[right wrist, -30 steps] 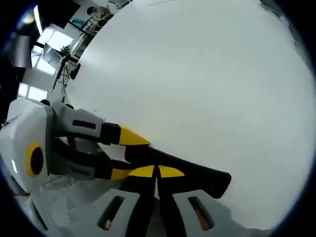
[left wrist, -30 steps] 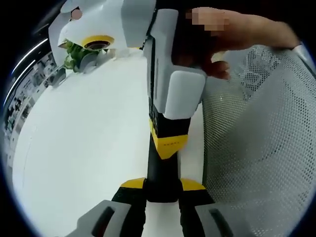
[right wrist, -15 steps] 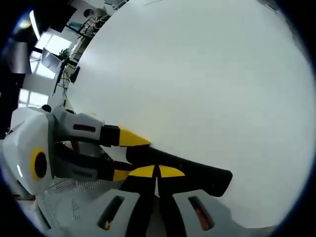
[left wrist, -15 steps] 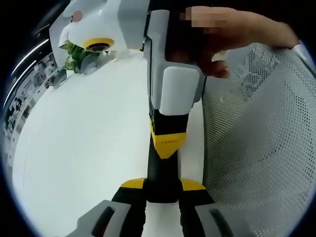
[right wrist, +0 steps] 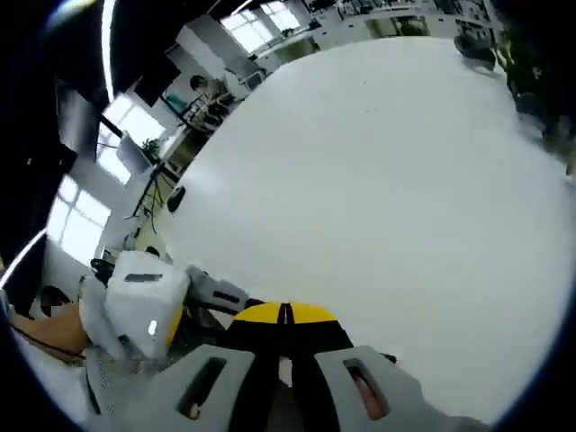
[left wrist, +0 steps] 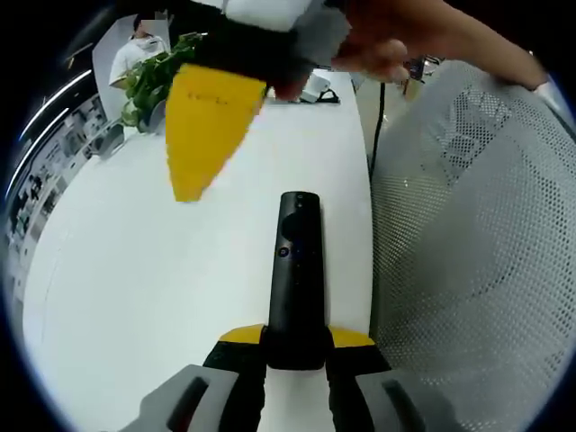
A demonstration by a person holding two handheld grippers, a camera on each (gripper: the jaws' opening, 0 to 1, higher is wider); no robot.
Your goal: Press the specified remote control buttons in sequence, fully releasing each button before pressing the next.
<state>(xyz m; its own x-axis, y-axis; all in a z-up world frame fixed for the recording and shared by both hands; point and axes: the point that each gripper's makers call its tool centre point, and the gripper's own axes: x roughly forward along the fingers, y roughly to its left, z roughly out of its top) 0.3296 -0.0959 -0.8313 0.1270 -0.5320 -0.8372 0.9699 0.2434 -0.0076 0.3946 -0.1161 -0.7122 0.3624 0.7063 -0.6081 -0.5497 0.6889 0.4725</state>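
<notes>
Right tongs (left wrist: 211, 135) have lifted off the remote control (left wrist: 295, 270), tips pressed together for poking buttons. Left tongs (left wrist: 295, 346) pinch its near end, steadying it flat over the white worktop (left wrist: 135, 270), buttons showing.

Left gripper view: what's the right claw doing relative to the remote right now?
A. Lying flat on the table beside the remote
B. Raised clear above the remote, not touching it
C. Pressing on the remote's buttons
B: the right claw hangs above and apart from the remote, whose buttons show uncovered while the left claw grips its near end.
</notes>
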